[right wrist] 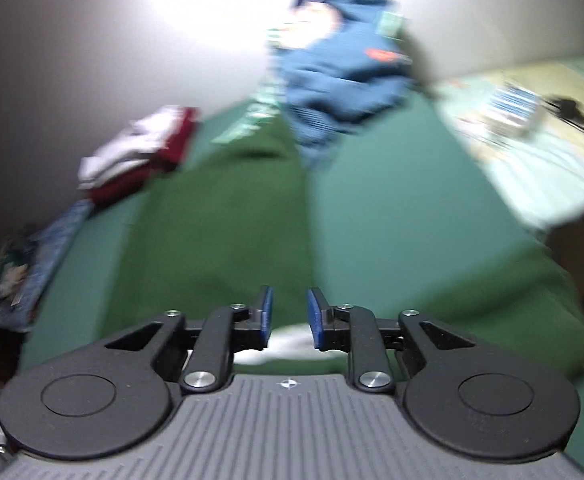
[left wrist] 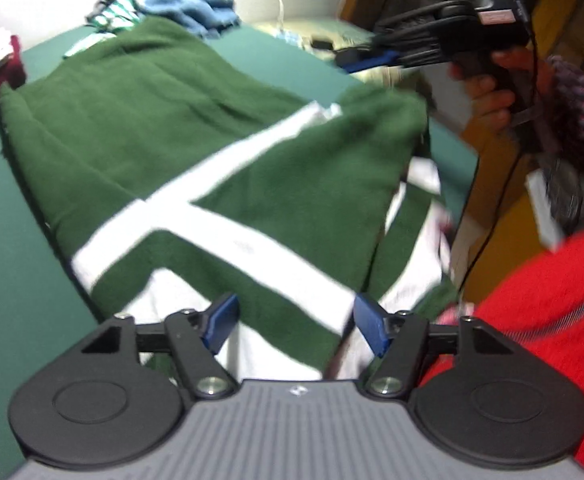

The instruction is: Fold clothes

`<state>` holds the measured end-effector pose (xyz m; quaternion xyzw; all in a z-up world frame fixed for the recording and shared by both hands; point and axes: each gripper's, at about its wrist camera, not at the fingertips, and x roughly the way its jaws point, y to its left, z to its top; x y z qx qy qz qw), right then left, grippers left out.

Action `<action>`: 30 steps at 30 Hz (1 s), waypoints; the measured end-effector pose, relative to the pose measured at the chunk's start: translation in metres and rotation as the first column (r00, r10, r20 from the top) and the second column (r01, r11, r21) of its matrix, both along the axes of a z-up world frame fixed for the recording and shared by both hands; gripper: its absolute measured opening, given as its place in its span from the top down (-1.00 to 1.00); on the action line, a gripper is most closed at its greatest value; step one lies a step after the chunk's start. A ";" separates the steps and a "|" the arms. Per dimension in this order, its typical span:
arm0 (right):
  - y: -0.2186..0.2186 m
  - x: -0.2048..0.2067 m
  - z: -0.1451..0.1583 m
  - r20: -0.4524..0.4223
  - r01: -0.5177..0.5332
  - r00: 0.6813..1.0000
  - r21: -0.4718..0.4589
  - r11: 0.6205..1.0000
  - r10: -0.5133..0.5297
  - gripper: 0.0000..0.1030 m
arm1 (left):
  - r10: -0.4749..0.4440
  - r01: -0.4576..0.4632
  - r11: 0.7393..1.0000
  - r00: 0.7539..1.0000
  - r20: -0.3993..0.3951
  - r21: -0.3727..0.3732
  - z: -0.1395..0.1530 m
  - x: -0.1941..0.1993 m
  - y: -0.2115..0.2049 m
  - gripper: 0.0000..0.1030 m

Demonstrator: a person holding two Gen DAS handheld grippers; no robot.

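In the left wrist view, the left gripper (left wrist: 295,326) is hovering low over the near end of the green garment (left wrist: 163,128), its blue pads standing wide apart with nothing pinched between them; the cloth is lying under the gap, not in it. This view alone is showing the white stripes (left wrist: 219,160) crossing on the garment, the white panel at its near edge, and the person: a red sleeve (left wrist: 540,300) at the right, and a hand (left wrist: 492,88) gripping the handle of the right gripper (left wrist: 356,60), which is hanging above the garment's far right corner; from here its jaws cannot be judged. The right wrist view, badly blurred, is settling that: the right gripper's pads (right wrist: 265,312) are standing narrowly apart, with only air between them and green cloth and a white patch below. That view is also showing, at the left, a stack of red and white folded clothes (right wrist: 139,152) and a patterned pile nearer the camera.

The garment is lying spread on the teal surface (left wrist: 11,240), its left edge leaving a broad bare strip of teal; to the right the surface is running clear up to a pale patterned sheet (right wrist: 532,140). At the far end a blue garment (right wrist: 344,68) is sitting heaped, touching the green one's far edge, beside a green-and-white striped piece (left wrist: 115,4).
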<state>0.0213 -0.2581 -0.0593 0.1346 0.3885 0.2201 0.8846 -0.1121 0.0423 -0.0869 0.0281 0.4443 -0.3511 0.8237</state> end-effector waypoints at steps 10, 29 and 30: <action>0.193 0.111 -0.024 -0.027 -0.258 0.965 0.071 0.964 0.261 0.41 | 0.093 -0.093 0.996 0.994 0.049 -0.013 -0.002 0.021 0.022 -0.46; 0.267 0.223 -0.055 0.010 -0.275 0.961 0.160 0.948 0.277 0.84 | 0.272 -0.272 0.962 0.961 0.050 -0.008 -0.010 0.054 0.017 -0.59; 0.262 0.221 -0.051 0.028 -0.274 0.961 0.174 0.946 0.274 0.84 | 0.268 -0.267 0.964 0.962 0.051 -0.012 -0.010 0.055 0.016 -0.59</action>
